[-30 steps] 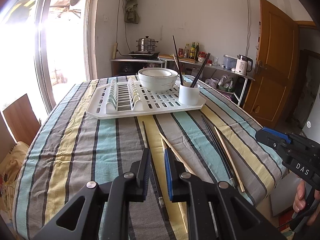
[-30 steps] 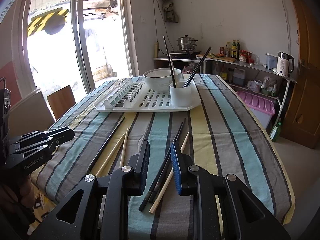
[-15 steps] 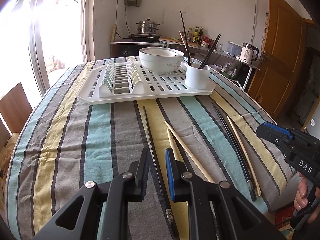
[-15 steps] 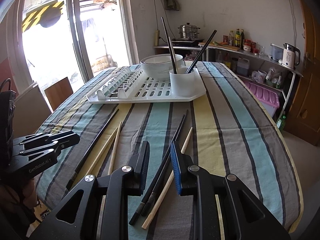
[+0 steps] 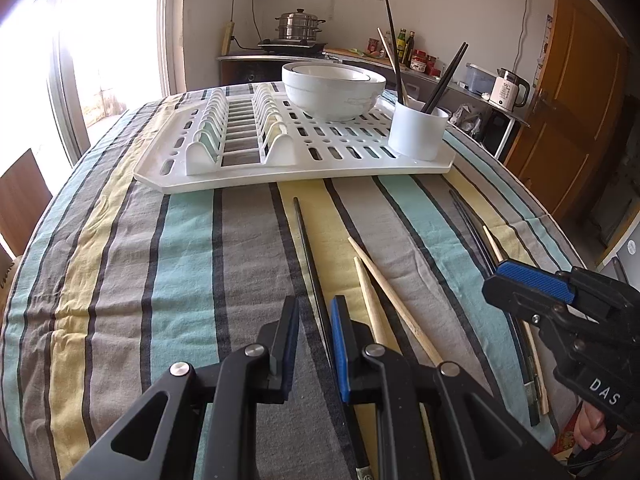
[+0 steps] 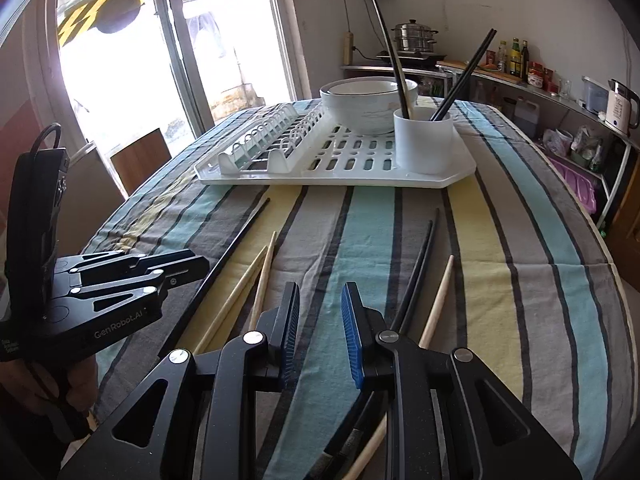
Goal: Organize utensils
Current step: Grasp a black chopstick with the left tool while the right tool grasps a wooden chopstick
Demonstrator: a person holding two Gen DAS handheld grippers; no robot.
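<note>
Black and pale wooden chopsticks (image 5: pixel 394 300) lie loose near the striped tablecloth's (image 5: pixel 160 280) front edge; few stand in the white cup (image 6: pixel 423 140). Left gripper (image 5: pixel 314 344) and right gripper (image 6: pixel 320 332) hover, jaws apart, gripping nothing. Most work remains.

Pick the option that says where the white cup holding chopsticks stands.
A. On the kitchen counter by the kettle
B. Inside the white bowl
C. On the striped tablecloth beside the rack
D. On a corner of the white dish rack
D: the white cup stands on the near right corner of the white dish rack, beside the white bowl, with dark and wooden chopsticks leaning in it.
</note>
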